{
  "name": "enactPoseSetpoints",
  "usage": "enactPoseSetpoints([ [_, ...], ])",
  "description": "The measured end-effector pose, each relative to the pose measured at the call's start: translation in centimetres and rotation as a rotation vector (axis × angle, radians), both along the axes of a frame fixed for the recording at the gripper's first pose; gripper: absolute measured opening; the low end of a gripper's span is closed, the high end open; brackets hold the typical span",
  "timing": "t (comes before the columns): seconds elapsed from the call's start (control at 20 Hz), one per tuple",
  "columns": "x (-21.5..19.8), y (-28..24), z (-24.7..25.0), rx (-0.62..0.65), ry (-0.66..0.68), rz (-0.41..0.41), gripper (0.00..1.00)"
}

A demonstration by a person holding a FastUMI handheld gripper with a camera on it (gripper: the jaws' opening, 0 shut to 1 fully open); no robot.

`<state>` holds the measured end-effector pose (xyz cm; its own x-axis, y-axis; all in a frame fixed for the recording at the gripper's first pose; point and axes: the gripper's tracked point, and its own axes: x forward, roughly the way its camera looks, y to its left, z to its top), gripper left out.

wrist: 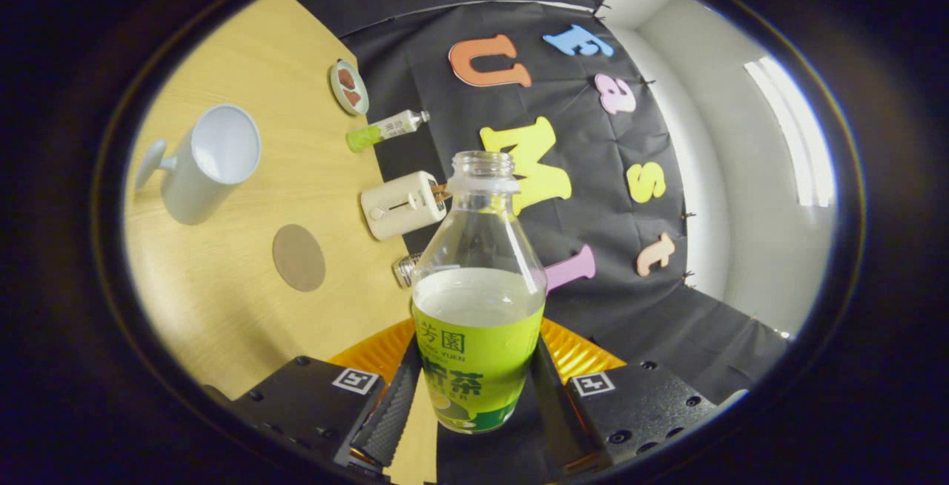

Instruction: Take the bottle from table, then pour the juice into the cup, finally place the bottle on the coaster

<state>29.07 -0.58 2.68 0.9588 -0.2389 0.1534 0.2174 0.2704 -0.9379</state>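
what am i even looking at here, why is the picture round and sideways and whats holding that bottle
This is no robot arm: a person carries a hand-held two-finger gripper, and a fisheye camera riding on it looks forward along the fingers, hence the round, bent picture. It looks sideways because the gripper is tipped over. The fingers press on both sides of an open bottle with a green label, partly full of pale juice. Beyond it lies a wooden table. On it are a white cup, a round brown coaster, a cream toaster, a small green-bottomed bottle and a small patterned dish. Something orange and ridged shows behind the bottle; I can't tell what.
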Motion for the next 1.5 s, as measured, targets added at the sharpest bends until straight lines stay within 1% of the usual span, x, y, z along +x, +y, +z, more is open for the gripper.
enactPoseSetpoints([
  [0.15, 0.1, 1.4, 1.0, -0.095, -0.020, -0.007, 0.80],
  [0.4, -0.1, 2.6, 1.0, -0.216, -0.032, -0.015, 0.80],
  [0.7, 0.0, 3.5, 0.4, -0.307, -0.031, -0.021, 0.80],
  [0.85, -0.2, 4.1, 0.8, -0.355, -0.045, -0.019, 0.80],
  [1.25, 0.1, 5.1, 1.8, -0.488, -0.072, -0.043, 0.80],
  [1.5, 0.3, 5.6, 1.7, -0.538, -0.069, -0.053, 0.80],
])
